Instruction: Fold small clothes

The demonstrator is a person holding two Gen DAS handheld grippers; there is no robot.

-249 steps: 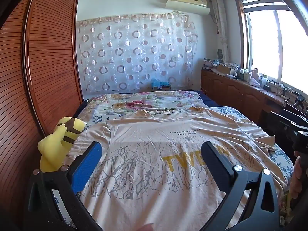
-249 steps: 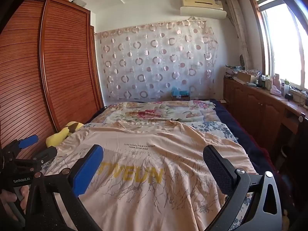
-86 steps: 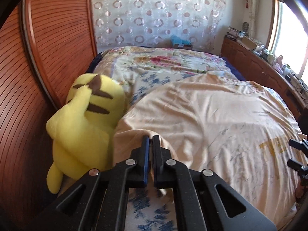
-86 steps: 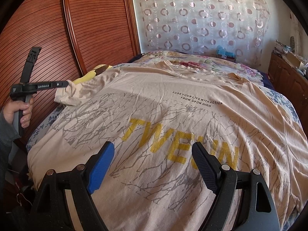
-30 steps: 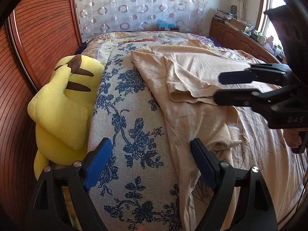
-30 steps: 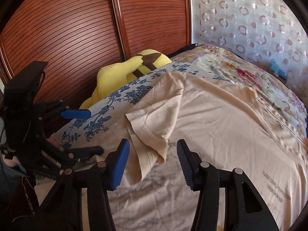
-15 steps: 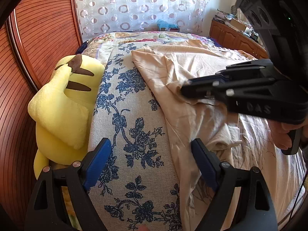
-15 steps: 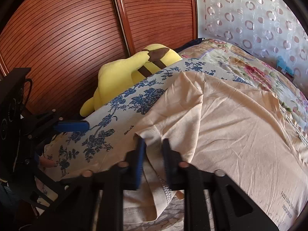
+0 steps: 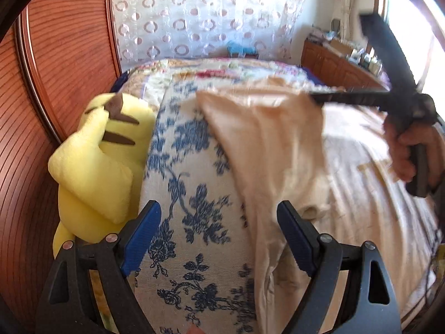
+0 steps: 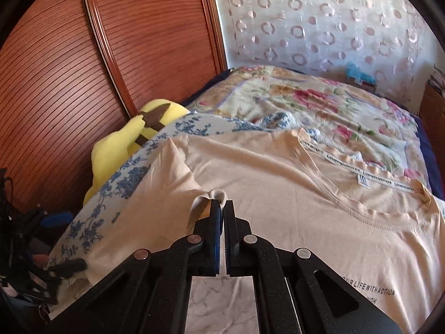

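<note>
Pinching the peach T-shirt [image 10: 278,194] sleeve, our right gripper [image 10: 222,203] lifts it beside the yellow plush toy [image 9: 94,164]; our left gripper [image 9: 219,233] hangs wide open, empty, nearby.

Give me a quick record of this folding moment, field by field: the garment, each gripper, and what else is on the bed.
garment: beige t-shirt, one side folded inward
right gripper: shut on t-shirt fabric, lifting it
left gripper: open, empty, above the bed's near edge
bedding: blue floral sheet
beside the sheet: yellow plush toy, against the wooden wardrobe
</note>
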